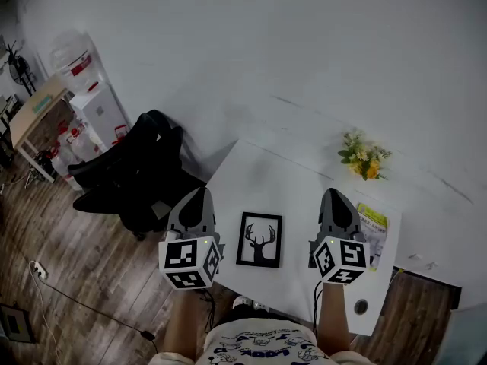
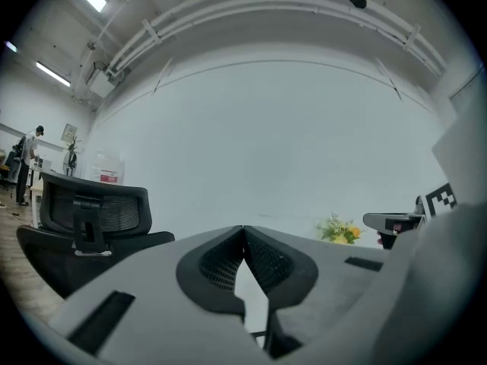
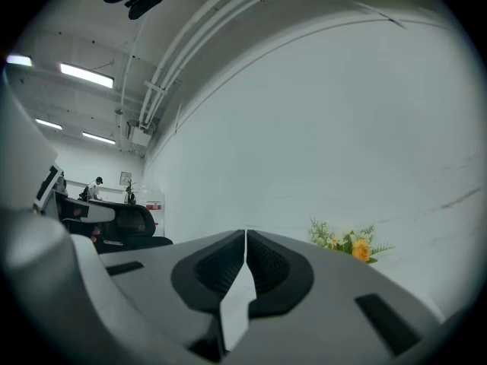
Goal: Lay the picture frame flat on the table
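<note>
A black picture frame [image 1: 259, 239] with a deer-head silhouette lies flat on the white table [image 1: 297, 185], between my two grippers in the head view. My left gripper [image 1: 195, 198] hovers to the frame's left, raised above the table, its jaws shut with nothing between them. To the frame's right my right gripper [image 1: 335, 198] is also raised, jaws shut and empty. In the left gripper view the left gripper [image 2: 243, 228] has its tips touching and points level at the white wall. The right gripper [image 3: 245, 234] looks the same in its own view. The frame is out of sight in both gripper views.
A small bunch of yellow flowers [image 1: 364, 158] stands at the table's far right. A printed leaflet [image 1: 373, 230] lies by my right gripper. A black office chair [image 1: 141, 173] stands left of the table. A round cable hole [image 1: 361, 307] sits near the front right corner.
</note>
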{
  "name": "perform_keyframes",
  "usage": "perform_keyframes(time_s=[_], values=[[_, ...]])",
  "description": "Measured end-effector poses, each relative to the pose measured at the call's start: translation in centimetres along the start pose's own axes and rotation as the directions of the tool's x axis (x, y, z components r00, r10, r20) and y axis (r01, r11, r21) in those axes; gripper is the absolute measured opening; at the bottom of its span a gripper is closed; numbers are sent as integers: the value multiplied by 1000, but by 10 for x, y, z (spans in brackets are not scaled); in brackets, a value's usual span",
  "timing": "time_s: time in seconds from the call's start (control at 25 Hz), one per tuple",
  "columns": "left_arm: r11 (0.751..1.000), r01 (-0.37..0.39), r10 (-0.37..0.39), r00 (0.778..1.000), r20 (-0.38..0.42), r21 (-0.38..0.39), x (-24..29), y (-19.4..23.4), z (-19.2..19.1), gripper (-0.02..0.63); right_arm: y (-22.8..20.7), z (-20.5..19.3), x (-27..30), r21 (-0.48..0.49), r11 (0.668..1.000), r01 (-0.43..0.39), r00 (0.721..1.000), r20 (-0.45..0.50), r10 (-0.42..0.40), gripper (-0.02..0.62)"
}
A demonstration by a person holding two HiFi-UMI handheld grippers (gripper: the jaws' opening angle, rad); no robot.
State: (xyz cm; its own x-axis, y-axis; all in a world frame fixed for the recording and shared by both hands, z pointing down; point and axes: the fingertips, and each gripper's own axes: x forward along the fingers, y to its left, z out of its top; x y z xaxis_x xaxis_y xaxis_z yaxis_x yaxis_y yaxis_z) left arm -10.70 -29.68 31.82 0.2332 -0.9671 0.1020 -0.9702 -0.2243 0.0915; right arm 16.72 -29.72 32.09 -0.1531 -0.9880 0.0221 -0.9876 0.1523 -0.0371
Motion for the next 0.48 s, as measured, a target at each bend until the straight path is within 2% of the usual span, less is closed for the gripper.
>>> perform_keyframes(time_s=[0.48], values=[[1000,-3,3,1000,-4,11,4,-7,-2,24,-2,3,-1,-21,1000,-2,1000,0,2,34]])
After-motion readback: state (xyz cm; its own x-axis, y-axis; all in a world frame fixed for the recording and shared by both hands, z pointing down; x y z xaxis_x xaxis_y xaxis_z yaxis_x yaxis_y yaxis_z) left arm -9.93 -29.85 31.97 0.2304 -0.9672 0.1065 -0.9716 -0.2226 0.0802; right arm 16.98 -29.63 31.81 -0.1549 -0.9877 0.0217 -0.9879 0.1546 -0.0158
